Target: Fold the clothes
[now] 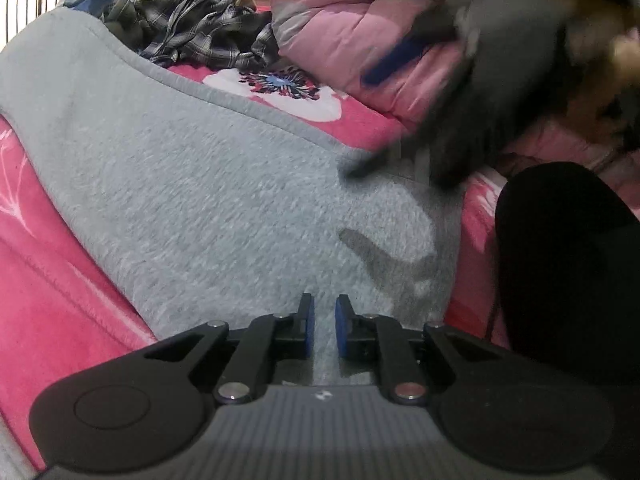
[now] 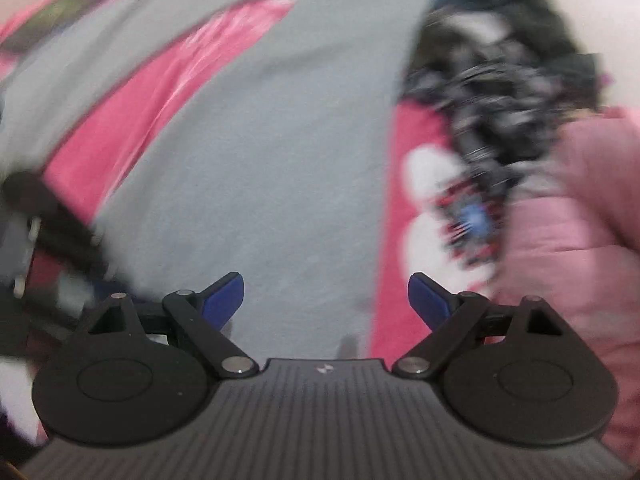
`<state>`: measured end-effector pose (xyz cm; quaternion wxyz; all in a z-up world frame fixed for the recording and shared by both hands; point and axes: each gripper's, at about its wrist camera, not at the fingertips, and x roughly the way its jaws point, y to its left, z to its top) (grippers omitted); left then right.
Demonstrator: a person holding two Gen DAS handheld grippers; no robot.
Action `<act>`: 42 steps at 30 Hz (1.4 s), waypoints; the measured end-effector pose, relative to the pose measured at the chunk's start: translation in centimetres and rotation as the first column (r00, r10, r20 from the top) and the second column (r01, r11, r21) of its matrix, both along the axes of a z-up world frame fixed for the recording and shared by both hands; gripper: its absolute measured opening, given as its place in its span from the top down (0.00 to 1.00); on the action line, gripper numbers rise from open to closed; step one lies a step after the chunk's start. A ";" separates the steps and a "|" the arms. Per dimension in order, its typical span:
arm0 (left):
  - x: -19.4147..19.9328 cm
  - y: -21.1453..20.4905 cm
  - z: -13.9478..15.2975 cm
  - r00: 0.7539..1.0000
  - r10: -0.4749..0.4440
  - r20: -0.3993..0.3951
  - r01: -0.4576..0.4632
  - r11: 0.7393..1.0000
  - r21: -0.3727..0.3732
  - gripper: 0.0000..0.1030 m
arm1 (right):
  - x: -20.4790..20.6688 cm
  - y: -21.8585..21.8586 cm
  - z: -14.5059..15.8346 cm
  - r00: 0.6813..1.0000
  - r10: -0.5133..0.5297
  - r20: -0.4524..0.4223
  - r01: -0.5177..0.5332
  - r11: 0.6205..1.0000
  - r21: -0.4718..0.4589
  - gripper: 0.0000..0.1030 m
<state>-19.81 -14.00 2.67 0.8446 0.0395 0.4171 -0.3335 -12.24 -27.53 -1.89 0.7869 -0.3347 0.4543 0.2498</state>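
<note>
- left wrist view: i had the left gripper [image 1: 324, 318] low over the grey sweatshirt [image 1: 192, 184], pads nearly together but pinching nothing. the cloth lay flat on the pink bedspread [image 1: 52, 288], probably to be folded.
- right wrist view: blurred. my right gripper [image 2: 326, 294] was spread wide, empty, with the grey sweatshirt [image 2: 280, 168] straight ahead beneath it, the pink jacket [image 2: 580, 220] to its right.

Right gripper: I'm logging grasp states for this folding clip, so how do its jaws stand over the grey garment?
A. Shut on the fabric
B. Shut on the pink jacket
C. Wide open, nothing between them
C: the right gripper shows its blue pads far apart above the grey garment.
</note>
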 end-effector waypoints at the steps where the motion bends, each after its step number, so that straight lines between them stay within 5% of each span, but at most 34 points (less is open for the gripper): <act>1: 0.0 -0.1 0.0 1.000 0.000 0.005 0.000 1.000 0.004 0.87 | -0.3 0.5 -1.4 0.999 0.022 -0.030 -0.024 0.998 -0.057 0.13; 4: -0.1 -0.4 -0.1 1.000 0.000 0.015 -0.001 1.000 0.014 0.87 | -0.9 0.8 -4.5 0.996 0.050 -0.073 -0.062 0.984 -0.169 0.13; 14: -3.2 1.8 0.9 0.999 0.022 -0.035 -0.020 0.998 0.051 0.91 | 1.0 -0.3 -5.0 0.986 -0.082 -0.142 0.059 0.986 -0.158 0.01; 25: -4.6 5.9 1.6 0.977 0.132 -0.167 -0.148 0.985 -0.090 0.90 | 0.3 0.3 -4.9 0.994 -0.047 -0.098 0.028 0.983 -0.181 0.01; 30: -6.9 5.5 6.0 0.976 0.198 0.092 -0.180 0.968 -0.174 0.91 | -0.3 0.8 -4.7 0.996 -0.031 -0.079 0.016 0.982 -0.188 0.01; 32: -6.2 4.5 6.5 0.971 0.192 0.139 -0.168 0.972 -0.166 0.91 | -0.4 1.0 -4.8 0.997 -0.024 -0.074 0.009 0.981 -0.195 0.01; 36: -3.0 2.3 4.4 0.974 0.198 0.113 -0.180 0.972 -0.151 0.93 | -0.4 1.1 -4.7 0.997 -0.027 -0.072 0.013 0.981 -0.196 0.01; 40: -1.6 0.1 0.9 0.990 0.139 0.037 -0.139 0.990 0.005 0.91 | -0.3 1.2 -4.8 0.998 -0.029 -0.064 0.016 0.980 -0.198 0.01; 42: -2.7 -0.4 -0.1 0.991 0.091 0.098 -0.098 0.993 0.068 0.90 | -0.3 1.3 -4.9 0.998 -0.023 -0.061 0.010 0.979 -0.203 0.01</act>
